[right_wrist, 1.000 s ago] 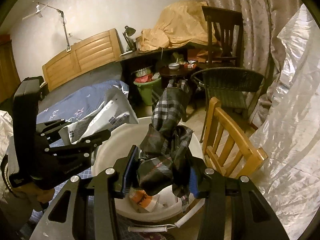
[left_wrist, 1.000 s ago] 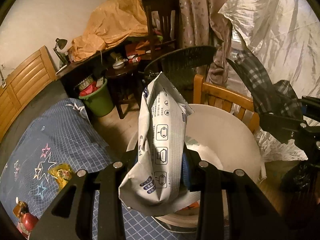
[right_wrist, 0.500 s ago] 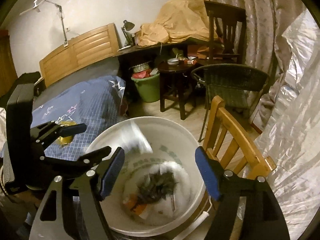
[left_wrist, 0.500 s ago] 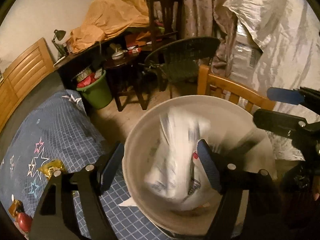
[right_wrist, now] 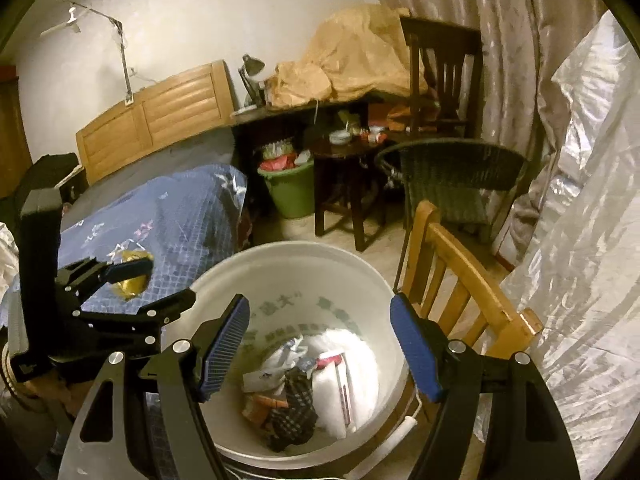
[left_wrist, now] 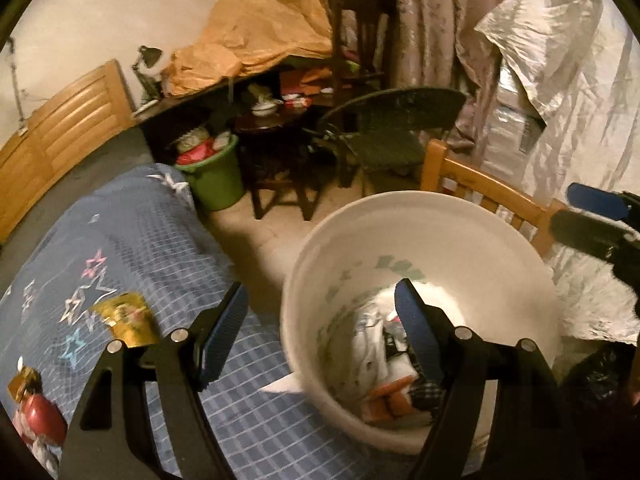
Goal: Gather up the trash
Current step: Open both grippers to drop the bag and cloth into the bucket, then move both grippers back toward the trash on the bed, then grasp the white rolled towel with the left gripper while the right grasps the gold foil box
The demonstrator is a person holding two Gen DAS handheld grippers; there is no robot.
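A white bucket (left_wrist: 420, 216) stands beside the bed; it also shows in the right wrist view (right_wrist: 288, 252). Inside lie a white printed bag (right_wrist: 280, 364), a plaid cloth (right_wrist: 294, 404) and other scraps. My left gripper (left_wrist: 320, 328) is open and empty over the bucket's left rim; it also shows in the right wrist view (right_wrist: 156, 284). My right gripper (right_wrist: 320, 340) is open and empty above the bucket. A gold wrapper (left_wrist: 128, 320) and a red item (left_wrist: 40, 420) lie on the blue bedspread (left_wrist: 132, 240).
A light wooden chair (right_wrist: 460, 280) stands right behind the bucket. A silver sheet (right_wrist: 580, 240) hangs at the right. A green bin (left_wrist: 212, 172), a dark stool and a wicker chair (left_wrist: 392, 128) stand further back by a cluttered desk.
Both grippers opened. The white bag fell from the left one and the plaid cloth from the right one into the bucket. The left gripper has since shifted left.
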